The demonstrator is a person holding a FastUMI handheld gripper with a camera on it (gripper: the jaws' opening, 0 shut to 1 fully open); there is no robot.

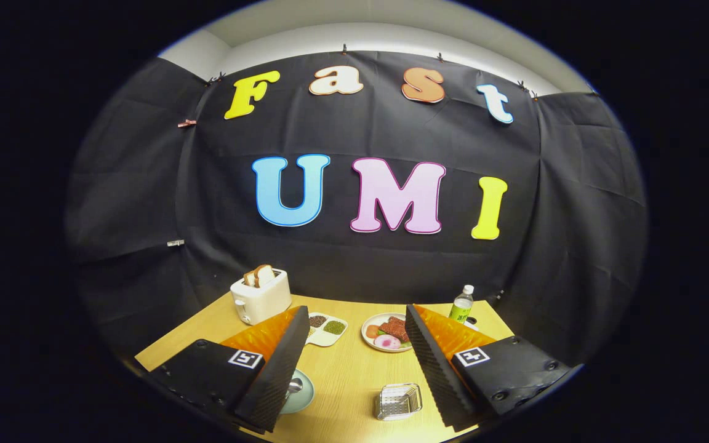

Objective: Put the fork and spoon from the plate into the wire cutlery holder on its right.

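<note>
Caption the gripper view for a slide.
Open gripper above a wooden table, cutlery holder between its fingers, plate beside the left one.

The table (348, 375) is a light yellowish wood colour. The plate (301, 394) near the left finger is pale green, with a shiny silver piece of cutlery (295, 386) on it. The wire cutlery holder (398, 402) to its right is bright silver. At the far left stands a cream white toaster (260, 298) with 2 slices of bread (258, 275), brown at the crust. Beside it a white divided tray (327, 329) holds 1 dark brown heap and 1 green heap. The far white plate (384, 332) carries reddish brown and pink food. The bottle (462, 305) is green with a white cap. The gripper (354, 363), fingers wide apart and holding nothing, bears 2 black-and-white square markers.
</note>
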